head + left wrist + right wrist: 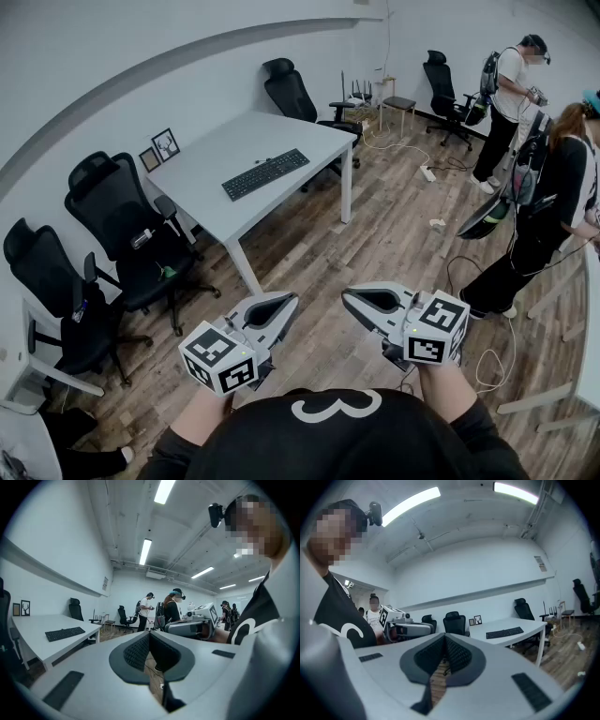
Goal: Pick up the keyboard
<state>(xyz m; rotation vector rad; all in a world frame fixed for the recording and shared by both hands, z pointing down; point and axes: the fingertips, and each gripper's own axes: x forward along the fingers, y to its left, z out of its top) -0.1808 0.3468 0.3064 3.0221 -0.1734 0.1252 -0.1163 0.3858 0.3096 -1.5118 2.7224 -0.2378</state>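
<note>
Keyboard (pixel 265 173) lies flat near the middle of the white desk (pixel 202 169), untouched, so no part of the pickup is done. The left gripper (pixel 284 303) and right gripper (pixel 352 300) hang well short of the desk, level, jaws pressed together and empty. Approach, grasp and lift are all left.

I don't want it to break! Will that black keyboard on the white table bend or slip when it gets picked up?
It probably won't bend: the keyboard looks like one flat, rigid slab. It looks thin, so it is likely light. Being long, it may tip if gripped at one end.
</note>
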